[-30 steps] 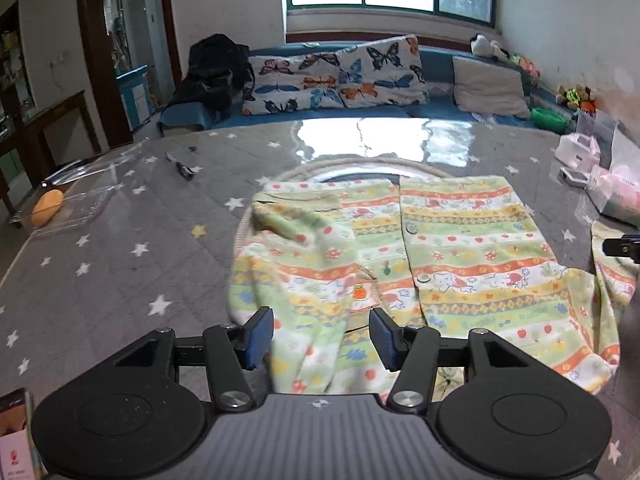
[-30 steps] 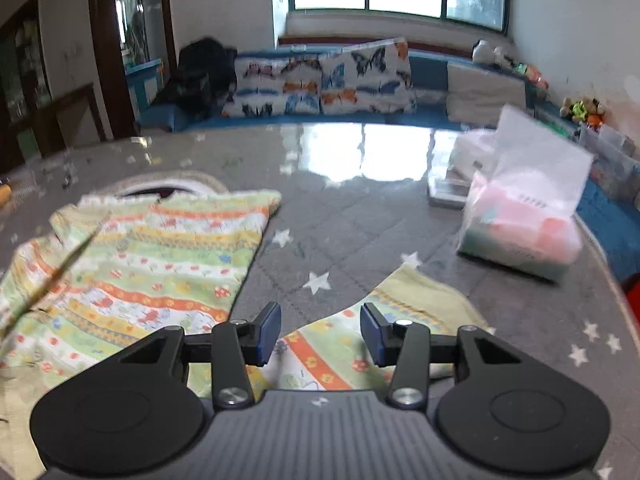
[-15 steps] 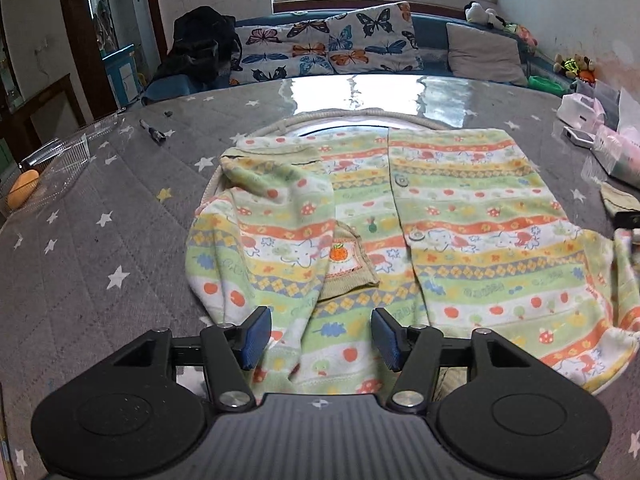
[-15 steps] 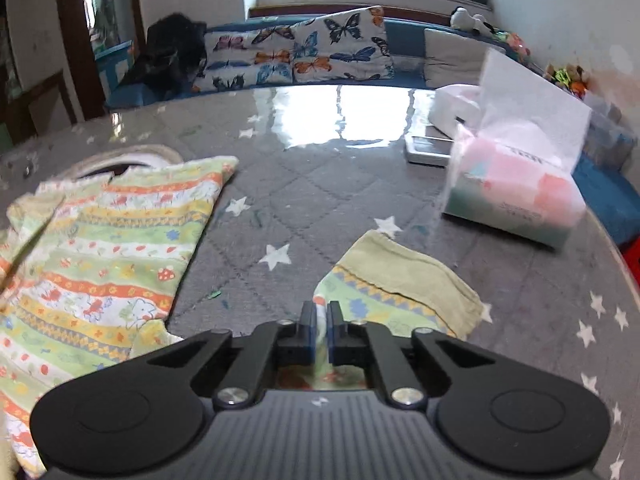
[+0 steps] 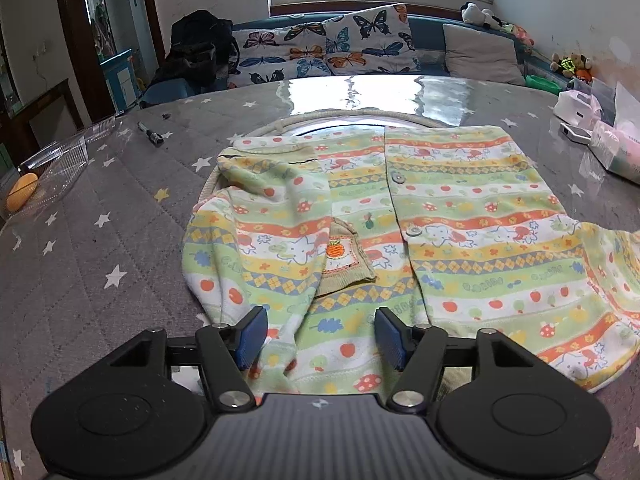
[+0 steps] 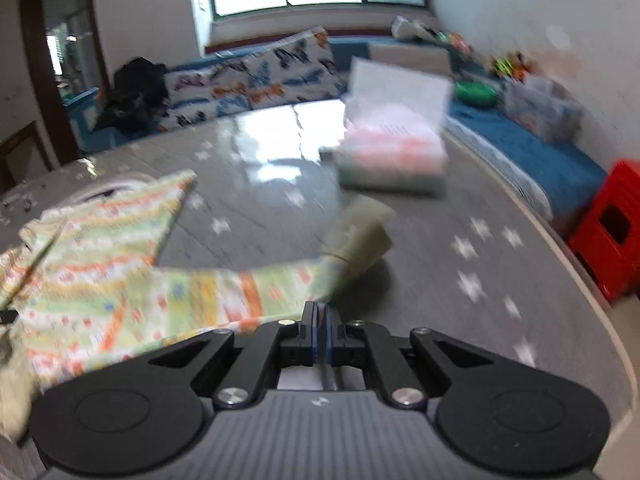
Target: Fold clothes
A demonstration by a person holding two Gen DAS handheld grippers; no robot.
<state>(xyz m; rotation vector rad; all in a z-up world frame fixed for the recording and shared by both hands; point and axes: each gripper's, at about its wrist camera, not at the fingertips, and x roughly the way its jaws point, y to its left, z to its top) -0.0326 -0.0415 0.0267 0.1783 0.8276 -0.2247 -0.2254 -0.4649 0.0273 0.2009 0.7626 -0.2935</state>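
**Right sleeve gripped, left sleeve folded**

Currently recorded state, as I held both grippers over the table (image 5: 100, 248):

1. My left gripper (image 5: 320, 338) was open, its blue pads (image 5: 252, 334) spread wide apart just above the near hem of the cardigan (image 5: 460, 216). It held nothing.
2. The cardigan lay front-up on the grey star-patterned table, spread flat over a round rope-edged mat (image 5: 288, 124). Its left sleeve (image 5: 256, 232) was folded inward across the chest, with the tan cuff (image 5: 344, 260) resting near the button line.
3. My right gripper (image 6: 319, 336) was closed on the right sleeve (image 6: 224, 288). The striped fabric ran from the garment body at the left into the shut fingers, and the tan cuff end (image 6: 364, 236) stood up beyond them, lifted off the table. This view was motion-blurred, so finer detail could not be read.
4. A pack of tissues (image 6: 394, 156) sat on the table beyond the raised cuff, well apart from the cardigan.
5. A clear plastic tray (image 5: 60, 160) and a marker pen (image 5: 150, 134) lay on the far left of the table.
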